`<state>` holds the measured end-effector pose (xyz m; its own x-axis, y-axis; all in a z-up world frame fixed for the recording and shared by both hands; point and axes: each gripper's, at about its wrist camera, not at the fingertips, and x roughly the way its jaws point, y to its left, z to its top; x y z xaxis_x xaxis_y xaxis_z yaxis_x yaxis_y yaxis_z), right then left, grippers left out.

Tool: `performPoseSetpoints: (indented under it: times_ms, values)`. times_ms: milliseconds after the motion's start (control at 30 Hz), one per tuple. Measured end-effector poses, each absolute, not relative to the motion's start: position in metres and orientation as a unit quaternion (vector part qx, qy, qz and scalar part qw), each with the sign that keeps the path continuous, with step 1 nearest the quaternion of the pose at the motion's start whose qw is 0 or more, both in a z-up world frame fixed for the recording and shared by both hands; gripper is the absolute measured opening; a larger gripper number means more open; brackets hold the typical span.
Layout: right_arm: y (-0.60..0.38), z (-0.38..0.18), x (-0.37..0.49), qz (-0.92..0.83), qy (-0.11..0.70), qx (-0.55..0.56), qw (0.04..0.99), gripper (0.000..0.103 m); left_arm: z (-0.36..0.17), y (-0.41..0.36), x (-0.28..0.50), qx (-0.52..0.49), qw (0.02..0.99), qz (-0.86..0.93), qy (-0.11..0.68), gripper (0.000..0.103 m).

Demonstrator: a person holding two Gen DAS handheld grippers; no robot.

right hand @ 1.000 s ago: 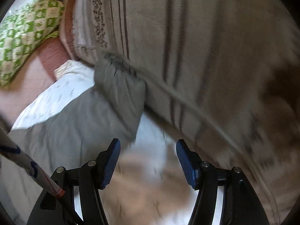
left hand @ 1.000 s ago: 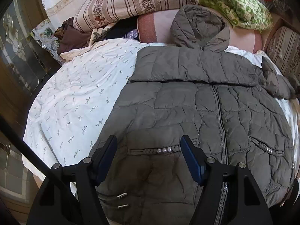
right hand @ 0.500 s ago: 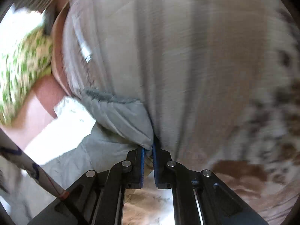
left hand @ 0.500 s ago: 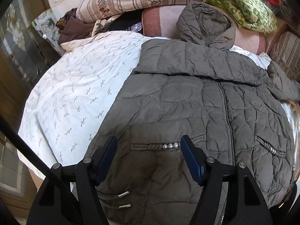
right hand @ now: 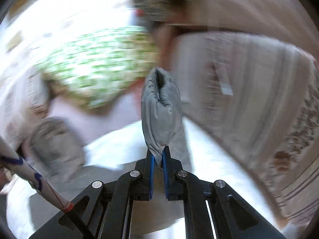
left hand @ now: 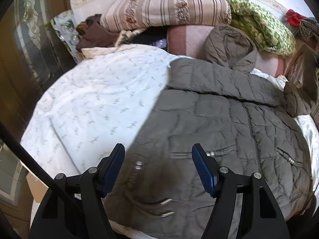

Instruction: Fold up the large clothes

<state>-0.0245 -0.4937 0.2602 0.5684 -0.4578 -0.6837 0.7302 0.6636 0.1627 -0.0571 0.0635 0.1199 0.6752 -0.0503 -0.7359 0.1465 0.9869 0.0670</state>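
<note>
Bed point(left hand: 95, 103): white sheet w/ small sprig print. Quilted grey-olive puffer jacket point(left hand: 209, 123) lies flat on it, front up, hood toward striped pillow point(left hand: 165, 8). Left gripper point(left hand: 158, 165): jaws wide, above hem. Right gripper point(right hand: 157, 164): jaws clamped on padded sleeve cuff point(right hand: 160, 107).

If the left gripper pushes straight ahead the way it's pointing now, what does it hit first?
Most likely the grey quilted jacket. The left gripper is open, and the jacket's lower front near the pocket fills the gap between its fingers. How far off the fabric is, this view doesn't show.
</note>
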Motion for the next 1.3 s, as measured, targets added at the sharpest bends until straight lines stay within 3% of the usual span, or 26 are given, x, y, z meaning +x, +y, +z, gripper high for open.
performPoseSetpoints:
  times_ms: [267,633,900,1300]
  values:
    - [-0.31,0.259,0.093,-0.168,0.346,0.173,0.907,0.006,0.122,0.106,-0.061,0.052,0.926,-0.025,0.374,0.069]
    - [-0.121,0.135,0.208,-0.046,0.461,0.077,0.883,0.006,0.1,0.154,-0.044,0.011,0.92,-0.007,0.392,0.069]
    - [-0.099,0.054,0.235,-0.039,0.519,0.034,0.853,0.008,0.084,0.167,-0.032,-0.005,0.912,0.002,0.41,0.069]
    - [-0.087,0.053,0.202,-0.007,0.513,0.011,0.859,0.01,0.093,0.149,-0.042,0.008,0.912,-0.001,0.409,0.069]
